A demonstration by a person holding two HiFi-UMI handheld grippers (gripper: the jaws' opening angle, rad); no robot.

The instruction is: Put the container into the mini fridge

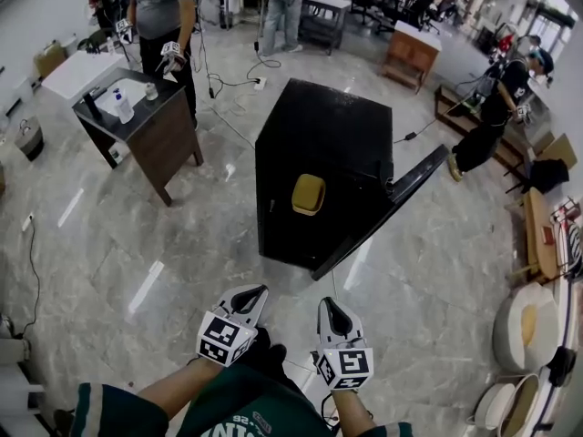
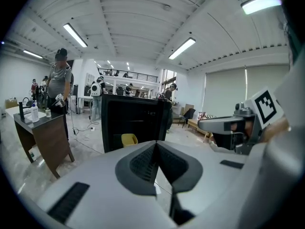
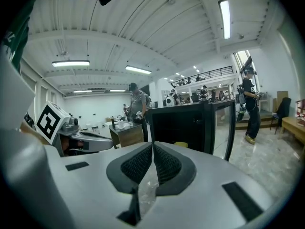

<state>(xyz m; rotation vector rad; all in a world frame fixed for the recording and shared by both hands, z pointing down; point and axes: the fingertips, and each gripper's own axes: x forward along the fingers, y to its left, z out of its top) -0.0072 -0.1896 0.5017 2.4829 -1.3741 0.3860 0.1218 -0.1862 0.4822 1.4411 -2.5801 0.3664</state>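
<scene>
Black mini fridge (image 1: 319, 139) stands on the pale marble floor (image 1: 137, 244) in the middle of the head view, and its door (image 1: 401, 198) is swung open toward the right of the frame. The yellow container (image 1: 308, 194) sits inside the open compartment, low down in it, and nothing touches it. Both grippers are at the bottom of the frame, well apart from the fridge and pointing toward it. The left gripper (image 1: 261, 289) has its jaws pressed together at the tips, with nothing between them. The right gripper (image 1: 327, 301), just beside it, has its jaws closed together in the same way and also carries nothing. At the upper left of the frame a dark brown surface (image 1: 159, 121) carries a white bottle (image 1: 123, 106), and a person in a grey shirt (image 1: 159, 7) stands behind it. Another person in dark clothes (image 1: 492, 107) stands at the right edge.
</scene>
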